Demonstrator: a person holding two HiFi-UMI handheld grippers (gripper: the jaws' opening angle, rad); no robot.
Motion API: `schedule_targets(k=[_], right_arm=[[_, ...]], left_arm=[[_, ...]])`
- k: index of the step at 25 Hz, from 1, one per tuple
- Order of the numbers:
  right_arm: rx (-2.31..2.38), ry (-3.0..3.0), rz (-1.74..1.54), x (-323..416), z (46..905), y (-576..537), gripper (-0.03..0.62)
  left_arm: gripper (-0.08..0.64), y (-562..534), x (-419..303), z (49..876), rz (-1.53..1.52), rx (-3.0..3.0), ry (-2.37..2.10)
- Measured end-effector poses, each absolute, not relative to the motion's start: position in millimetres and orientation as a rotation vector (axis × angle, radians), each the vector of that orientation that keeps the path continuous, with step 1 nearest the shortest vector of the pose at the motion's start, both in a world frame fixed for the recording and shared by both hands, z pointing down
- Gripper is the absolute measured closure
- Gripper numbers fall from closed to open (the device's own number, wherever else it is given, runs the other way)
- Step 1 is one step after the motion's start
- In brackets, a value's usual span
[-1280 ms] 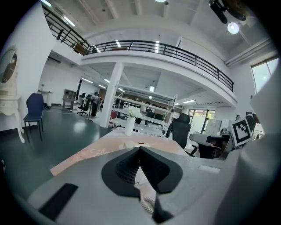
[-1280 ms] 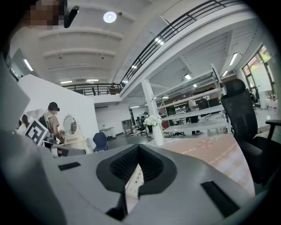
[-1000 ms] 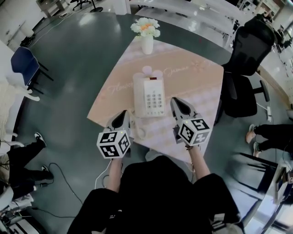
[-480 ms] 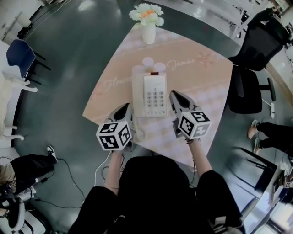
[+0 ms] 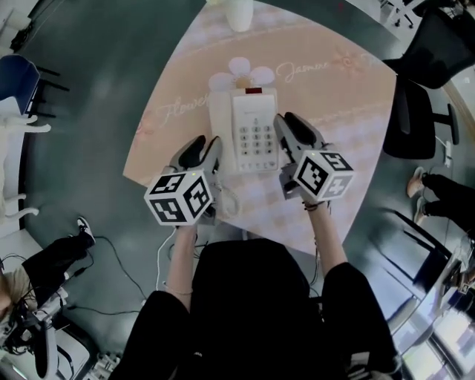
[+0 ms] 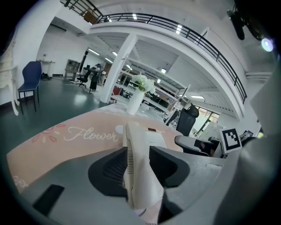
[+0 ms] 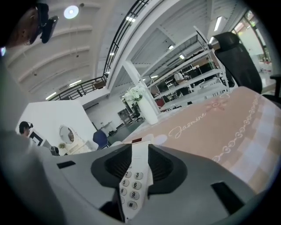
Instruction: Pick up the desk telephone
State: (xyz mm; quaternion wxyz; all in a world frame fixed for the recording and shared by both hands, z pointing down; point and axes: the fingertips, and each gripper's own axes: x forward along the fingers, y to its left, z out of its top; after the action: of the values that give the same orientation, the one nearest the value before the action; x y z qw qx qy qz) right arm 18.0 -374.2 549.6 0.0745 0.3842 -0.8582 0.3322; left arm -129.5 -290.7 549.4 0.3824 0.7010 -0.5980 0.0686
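Note:
The white desk telephone (image 5: 252,130) lies on a pink tablecloth (image 5: 341,104), handset on its left, keypad on its right. My left gripper (image 5: 205,145) is at the phone's near left edge. Its jaws are opening, and in the left gripper view (image 6: 138,169) the handset (image 6: 145,136) shows in the gap between them. My right gripper (image 5: 291,126) is at the phone's right edge. Its jaws are opening too, and in the right gripper view (image 7: 139,165) the keypad edge (image 7: 131,184) sits between them. I cannot see either pair of pads pressing on the phone.
A white vase (image 5: 239,13) of flowers stands at the table's far side. The phone's coiled cord (image 5: 226,202) hangs off the near edge. A black office chair (image 5: 434,52) is at the right, a blue chair (image 5: 15,74) at the left, and a person's legs (image 5: 445,189) are nearby.
Both grippers have come forward and down to the phone's two sides. Their jaws, shut before, now stand apart around the phone's edges.

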Motion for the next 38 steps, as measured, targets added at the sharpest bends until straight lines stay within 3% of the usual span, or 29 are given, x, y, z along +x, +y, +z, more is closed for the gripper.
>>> schedule_targets(k=[4, 9, 26, 38], right_arm=[[1.175, -2.523, 1.195, 15.6, 567.8, -379.3, 0.412], [1.173, -2.445, 1.352, 11.9, 583.1, -382.0, 0.371], [0.983, -2.309, 1.601, -5.2, 606.1, -377.3, 0.385], [0.992, -2.309, 1.572, -3.7, 606.4, -377.5, 0.385]], left_arm=[[0.300, -300.7, -128.4, 560.8, 0.101, 1.707, -1.516], [0.251, -308.0, -115.1, 575.5, 0.108, 1.679, -1.425], [0.244, -315.7, -102.8, 599.7, 0.141, 1.615, -1.225], [0.238, -314.6, -106.0, 601.1, 0.068, 1.625, -1.291]])
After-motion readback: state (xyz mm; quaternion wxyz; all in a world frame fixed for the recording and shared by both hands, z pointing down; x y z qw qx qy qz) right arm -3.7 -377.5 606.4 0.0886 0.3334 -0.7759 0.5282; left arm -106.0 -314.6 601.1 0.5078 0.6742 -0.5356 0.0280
